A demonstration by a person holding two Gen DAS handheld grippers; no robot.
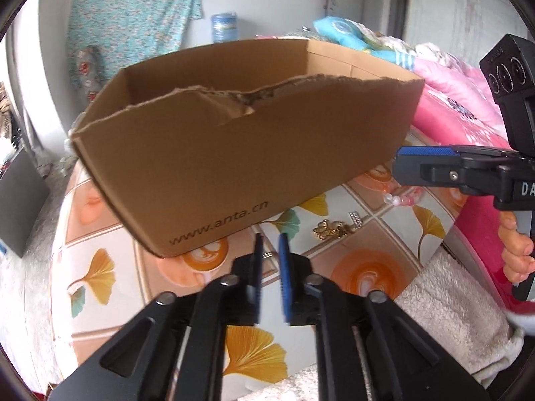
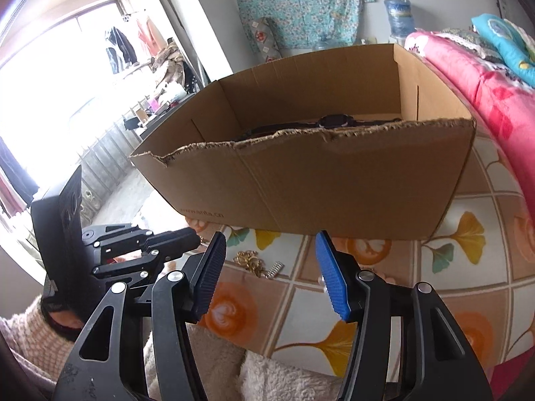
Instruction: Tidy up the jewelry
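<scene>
Two blue-padded jaws of the left gripper (image 1: 270,267) are standing narrowly parted, empty, the gold brooch (image 1: 329,229) lying at one o'clock beside the cardboard box (image 1: 234,153); the right gripper (image 2: 269,274) is gaping half-wide, empty, brooch (image 2: 249,260) at eleven o'clock, likely readying a pick

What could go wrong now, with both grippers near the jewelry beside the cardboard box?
1. The gold flower-shaped brooch lies flat on the patterned tablecloth; fingers may slip off it.
2. The pink-and-white bead bracelet sits under the right gripper, so it could be knocked aside.
3. The brown cardboard box has a high torn wall; a piece could catch on it.
</scene>
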